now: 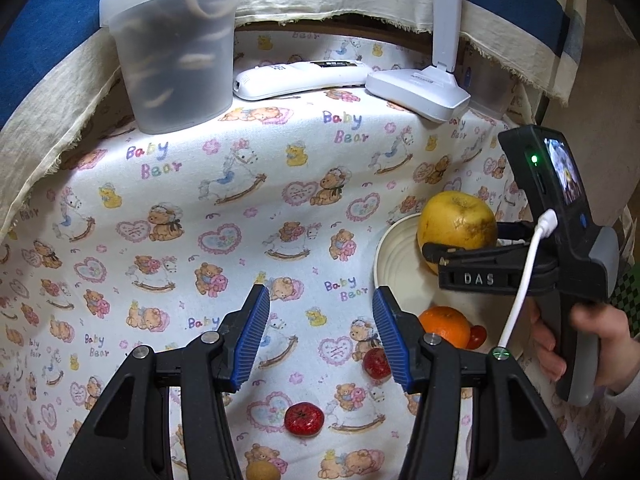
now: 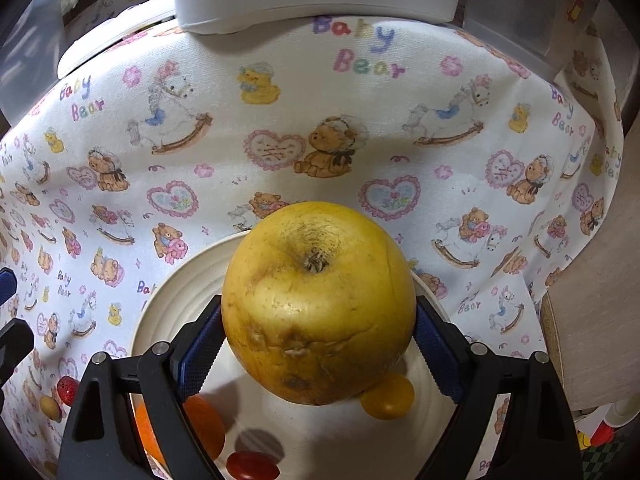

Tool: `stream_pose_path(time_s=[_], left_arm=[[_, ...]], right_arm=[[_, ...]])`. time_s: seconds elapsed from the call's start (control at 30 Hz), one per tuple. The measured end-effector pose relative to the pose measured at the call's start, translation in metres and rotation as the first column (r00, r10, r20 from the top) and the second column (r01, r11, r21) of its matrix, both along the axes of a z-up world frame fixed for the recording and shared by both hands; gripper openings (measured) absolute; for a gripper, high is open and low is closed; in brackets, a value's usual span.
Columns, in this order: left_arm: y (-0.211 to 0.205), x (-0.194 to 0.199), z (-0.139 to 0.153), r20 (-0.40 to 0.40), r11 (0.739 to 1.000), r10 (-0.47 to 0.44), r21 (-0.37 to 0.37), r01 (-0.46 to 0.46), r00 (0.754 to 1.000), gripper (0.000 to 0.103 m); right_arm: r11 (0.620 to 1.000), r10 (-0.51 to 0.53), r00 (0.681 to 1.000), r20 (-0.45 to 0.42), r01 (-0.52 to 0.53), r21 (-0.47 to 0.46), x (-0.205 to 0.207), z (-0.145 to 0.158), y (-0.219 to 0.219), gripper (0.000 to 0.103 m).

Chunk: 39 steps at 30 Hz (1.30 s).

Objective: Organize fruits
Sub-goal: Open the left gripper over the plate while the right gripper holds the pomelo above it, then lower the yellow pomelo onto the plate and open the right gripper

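My right gripper (image 2: 318, 340) is shut on a large yellow apple (image 2: 318, 304) and holds it above a white bowl (image 2: 168, 312). The bowl holds an orange (image 2: 208, 428), a small red tomato (image 2: 252, 466) and a small yellow fruit (image 2: 388, 398). In the left wrist view the right gripper (image 1: 460, 256) holds the apple (image 1: 456, 228) over the bowl (image 1: 396, 264), with the orange (image 1: 444, 326) inside. My left gripper (image 1: 320, 340) is open and empty above the cloth. Two red fruits (image 1: 304, 419) (image 1: 376, 364) and a tan one (image 1: 262, 472) lie on the cloth near it.
A translucent lidded tub (image 1: 176, 48) stands at the back left. A white remote (image 1: 296, 78) and a white lamp base (image 1: 420, 88) lie at the back. A Baby Bear print cloth (image 1: 200, 220) covers the table. A clear box (image 2: 532, 8) sits at the back right.
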<state>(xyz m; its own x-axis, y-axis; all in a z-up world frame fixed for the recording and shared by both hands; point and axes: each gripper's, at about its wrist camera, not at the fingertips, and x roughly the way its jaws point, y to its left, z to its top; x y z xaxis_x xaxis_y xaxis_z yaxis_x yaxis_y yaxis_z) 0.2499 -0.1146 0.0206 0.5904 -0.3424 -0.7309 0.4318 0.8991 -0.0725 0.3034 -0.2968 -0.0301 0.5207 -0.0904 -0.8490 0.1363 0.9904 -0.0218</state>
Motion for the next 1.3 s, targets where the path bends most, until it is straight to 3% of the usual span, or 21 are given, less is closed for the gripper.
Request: stream_pose_path(time_s=[0.13, 0.37, 0.63, 0.73, 1.0, 1.2, 1.23, 1.3], left_arm=[[0.004, 0.0, -0.002, -0.014, 1.0, 0.01, -0.016, -0.01, 1.0, 0.053], [0.008, 0.0, -0.005, -0.01, 1.0, 0.023, -0.017, -0.024, 1.0, 0.053], [0.009, 0.0, -0.005, -0.003, 0.999, 0.023, -0.023, -0.023, 1.0, 0.053], [0.012, -0.006, 0.003, 0.015, 0.999, 0.025, -0.026, -0.025, 1.0, 0.053], [0.023, -0.039, 0.028, 0.086, 1.0, 0.028, -0.008, -0.027, 0.996, 0.055], [0.046, -0.069, 0.042, 0.174, 0.999, 0.04, 0.016, -0.043, 0.984, 0.079], [0.052, -0.073, 0.042, 0.176, 0.999, 0.04, 0.011, -0.042, 0.984, 0.086], [0.063, -0.08, 0.041, 0.182, 0.999, 0.048, 0.008, -0.051, 0.982, 0.089]], right_arm=[[0.997, -0.079, 0.995, 0.061, 0.077, 0.03, -0.004, 0.0, -0.012, 0.09], [0.999, -0.003, 0.999, 0.045, 0.005, -0.049, -0.001, -0.003, -0.005, 0.091], [0.99, 0.076, 0.975, 0.211, -0.05, -0.129, -0.014, 0.05, 0.021, 0.092], [0.989, 0.1, 0.959, 0.265, -0.067, -0.131, -0.024, 0.068, 0.028, 0.102], [0.994, 0.082, 0.961, 0.265, -0.059, -0.093, -0.041, 0.098, 0.037, 0.102], [0.989, 0.117, 0.963, 0.243, -0.09, -0.119, -0.074, 0.091, 0.057, 0.102], [0.99, 0.119, 0.965, 0.233, -0.096, -0.108, -0.079, 0.087, 0.057, 0.102], [0.994, 0.111, 0.972, 0.205, -0.103, -0.046, -0.096, 0.075, 0.051, 0.102]])
